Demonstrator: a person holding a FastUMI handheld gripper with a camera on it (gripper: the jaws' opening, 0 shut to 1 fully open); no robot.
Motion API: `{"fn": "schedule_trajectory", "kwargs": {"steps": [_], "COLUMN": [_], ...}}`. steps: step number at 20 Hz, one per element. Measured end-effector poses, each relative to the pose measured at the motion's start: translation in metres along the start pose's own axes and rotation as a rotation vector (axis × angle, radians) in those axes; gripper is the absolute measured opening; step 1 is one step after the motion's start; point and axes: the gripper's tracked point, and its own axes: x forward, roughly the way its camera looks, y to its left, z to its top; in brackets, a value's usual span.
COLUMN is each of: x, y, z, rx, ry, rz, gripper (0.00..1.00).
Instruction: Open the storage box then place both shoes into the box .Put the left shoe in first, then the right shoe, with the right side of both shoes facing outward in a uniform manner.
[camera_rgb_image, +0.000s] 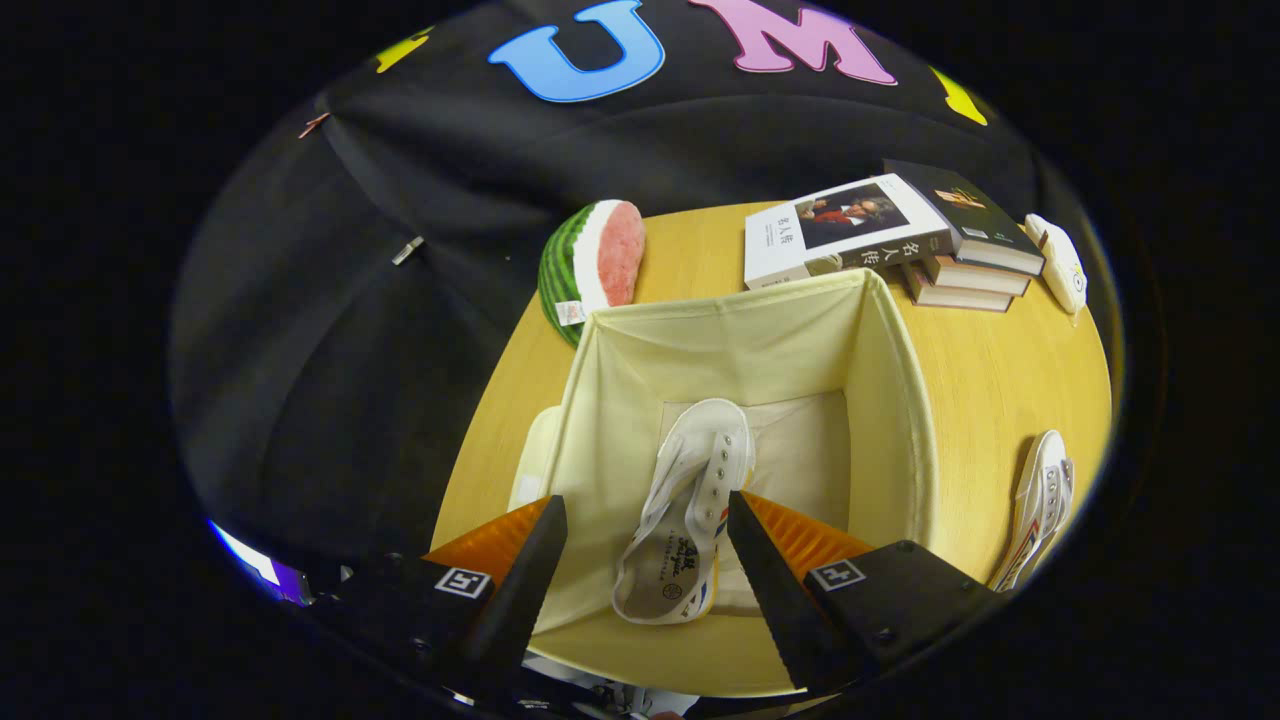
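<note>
The cream fabric storage box stands open on the wooden table. One white canvas shoe lies on its side inside it, toe toward the far wall and opening toward me. My gripper hovers open above the box's near edge. The shoe shows between the fingers, close to the right fingertip and apart from the left one. The other white shoe lies on the table to the right of the box, beyond the right finger.
A watermelon-slice toy sits behind the box's left corner. A stack of books lies behind the box, with a small white object to its right. A pale flat piece rests against the box's left side. The table ends left of the box.
</note>
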Motion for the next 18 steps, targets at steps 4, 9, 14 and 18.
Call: {"fn": "schedule_trajectory", "kwargs": {"steps": [4,9,14,18], "x": [-0.047,-0.100,-0.154,-0.178], "y": [-0.025,-0.089,-0.180,-0.265], "z": [0.009,0.010,-0.004,-0.039], "rx": [-0.049,-0.064,-0.086,-0.070], "ry": [-0.080,-0.160,-0.204,-0.187], "rz": [0.042,-0.023,-0.168,-0.312], "gripper": [0.99,0.99,0.99,0.99]}}
